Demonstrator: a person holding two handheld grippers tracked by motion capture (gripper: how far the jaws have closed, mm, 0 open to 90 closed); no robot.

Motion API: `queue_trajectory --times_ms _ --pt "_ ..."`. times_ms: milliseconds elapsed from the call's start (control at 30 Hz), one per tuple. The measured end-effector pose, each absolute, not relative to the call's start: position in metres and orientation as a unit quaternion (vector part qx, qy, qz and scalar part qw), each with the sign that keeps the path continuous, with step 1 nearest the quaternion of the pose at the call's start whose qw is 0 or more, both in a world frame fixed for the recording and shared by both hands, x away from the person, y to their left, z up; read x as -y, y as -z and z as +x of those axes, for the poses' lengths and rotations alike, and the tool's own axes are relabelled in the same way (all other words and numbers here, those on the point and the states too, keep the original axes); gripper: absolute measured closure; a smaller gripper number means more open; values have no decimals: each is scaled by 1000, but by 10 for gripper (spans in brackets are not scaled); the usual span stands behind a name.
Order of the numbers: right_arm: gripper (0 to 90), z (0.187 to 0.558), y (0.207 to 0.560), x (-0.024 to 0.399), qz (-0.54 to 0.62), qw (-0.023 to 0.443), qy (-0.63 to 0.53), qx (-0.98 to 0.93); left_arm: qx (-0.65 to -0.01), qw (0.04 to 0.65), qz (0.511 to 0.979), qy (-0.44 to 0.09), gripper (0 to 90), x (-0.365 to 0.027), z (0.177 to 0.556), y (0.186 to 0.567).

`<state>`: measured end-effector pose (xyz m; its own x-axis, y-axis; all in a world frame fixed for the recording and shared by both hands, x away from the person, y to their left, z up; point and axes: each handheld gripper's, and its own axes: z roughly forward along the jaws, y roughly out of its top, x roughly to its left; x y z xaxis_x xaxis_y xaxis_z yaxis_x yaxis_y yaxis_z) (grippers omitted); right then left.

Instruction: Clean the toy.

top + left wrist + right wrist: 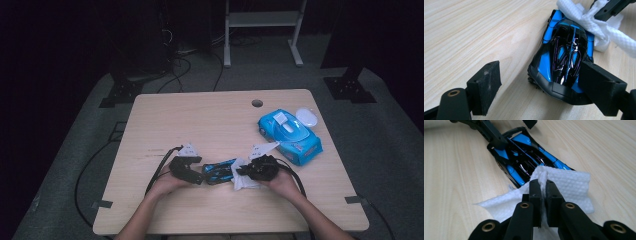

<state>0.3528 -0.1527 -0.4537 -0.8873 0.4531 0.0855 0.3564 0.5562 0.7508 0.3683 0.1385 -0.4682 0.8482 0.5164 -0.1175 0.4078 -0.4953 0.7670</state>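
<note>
The wipes pack (290, 136) sits near the table's (165, 120) right edge with its lid flipped up and a white cap-shaped thing (307, 117) just beside it; you can't tell from here what is left inside.

Your toy car (218, 171) lies on the table between your two grippers. The left gripper view gives you its glossy blue and black roof up close, which the high view leaves as a small dark shape. The right gripper view shows the wipe (564, 185) lying against one end of the car.

Your left gripper (539, 87) stands released, one jaw at the car's side, the other well off on bare wood. Your right gripper (541, 192) is clenched on a fold of the wipe. Both forearms come in low, hands close together.
</note>
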Motion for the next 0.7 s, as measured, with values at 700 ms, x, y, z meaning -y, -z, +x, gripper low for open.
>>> queue_trajectory --times_ms 700 --pt "863 341 460 152 216 86 -425 -875 -276 421 862 -59 166 -138 368 468"
